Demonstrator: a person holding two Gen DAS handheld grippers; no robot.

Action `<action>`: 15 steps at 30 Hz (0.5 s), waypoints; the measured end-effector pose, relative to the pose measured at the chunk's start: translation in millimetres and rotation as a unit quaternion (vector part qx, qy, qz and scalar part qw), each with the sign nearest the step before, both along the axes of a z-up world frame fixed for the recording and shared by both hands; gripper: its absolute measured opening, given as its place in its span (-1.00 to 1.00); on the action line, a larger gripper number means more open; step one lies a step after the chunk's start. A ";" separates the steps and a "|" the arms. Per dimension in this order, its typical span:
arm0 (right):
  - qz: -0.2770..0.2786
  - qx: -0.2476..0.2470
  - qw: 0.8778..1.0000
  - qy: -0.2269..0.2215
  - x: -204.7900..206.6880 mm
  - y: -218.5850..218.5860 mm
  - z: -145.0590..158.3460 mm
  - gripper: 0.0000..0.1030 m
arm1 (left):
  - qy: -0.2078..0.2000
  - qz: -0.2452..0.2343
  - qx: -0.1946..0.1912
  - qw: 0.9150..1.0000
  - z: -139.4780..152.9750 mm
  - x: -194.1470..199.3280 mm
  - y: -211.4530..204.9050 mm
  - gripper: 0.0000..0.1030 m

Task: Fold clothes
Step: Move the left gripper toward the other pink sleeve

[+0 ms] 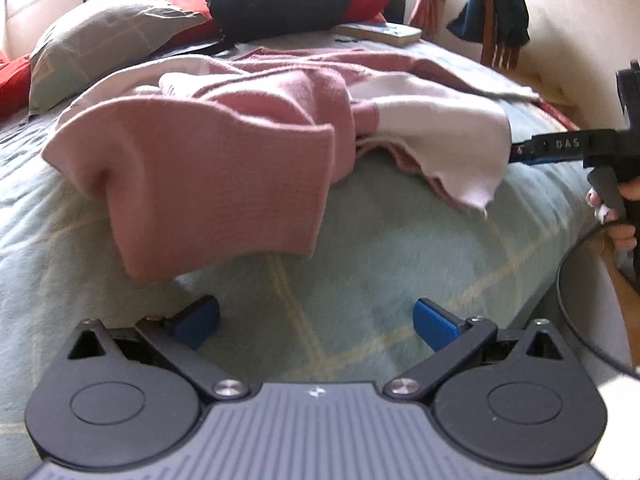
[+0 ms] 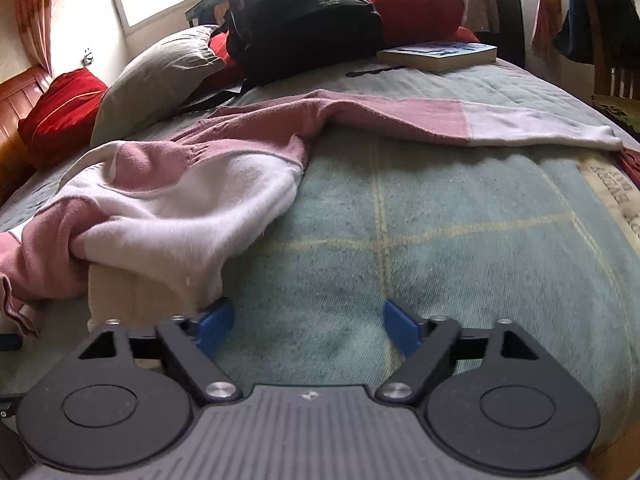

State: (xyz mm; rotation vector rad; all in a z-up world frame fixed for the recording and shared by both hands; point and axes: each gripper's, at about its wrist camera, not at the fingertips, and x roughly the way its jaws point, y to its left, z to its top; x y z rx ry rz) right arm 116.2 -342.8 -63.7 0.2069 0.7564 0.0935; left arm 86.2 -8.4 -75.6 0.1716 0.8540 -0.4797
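Observation:
A pink and white sweater point(image 1: 240, 152) lies crumpled across the green checked blanket point(image 1: 380, 248) on a bed. In the right wrist view the sweater point(image 2: 180, 200) is bunched at the left, with one sleeve point(image 2: 460, 120) stretched out flat to the right. My left gripper point(image 1: 316, 320) is open over bare blanket, just below a hanging pink fold, with nothing between its blue pads. My right gripper point(image 2: 308, 326) is open too; the white cloth's edge rests against its left pad point(image 2: 214, 326). From the left wrist view the right gripper point(image 1: 520, 154) sits at the white edge, held by a hand point(image 1: 616, 216).
A black backpack point(image 2: 304, 20), a book point(image 2: 440, 54), a grey pillow point(image 2: 160, 76) and red cushions point(image 2: 60, 104) crowd the far end of the bed. A chair with a dark garment point(image 1: 496, 12) stands at the right. A cable point(image 1: 572, 312) loops by the bed's right edge.

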 end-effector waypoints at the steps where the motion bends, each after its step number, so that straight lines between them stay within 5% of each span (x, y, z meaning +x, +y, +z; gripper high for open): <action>1: 0.002 -0.001 1.000 0.001 -2.0 2.1 -1.4 0.98 | 0.002 0.002 0.004 1.000 0.8 -0.5 3.1 0.98; 7: 0.019 -0.076 0.997 0.013 -11.6 25.5 -2.9 1.00 | 0.020 0.053 0.016 0.998 14.1 3.2 27.7 0.99; 15: 0.011 -0.061 0.998 0.017 -29.8 24.3 15.7 1.00 | -0.023 0.120 -0.051 0.991 83.6 21.3 60.1 0.98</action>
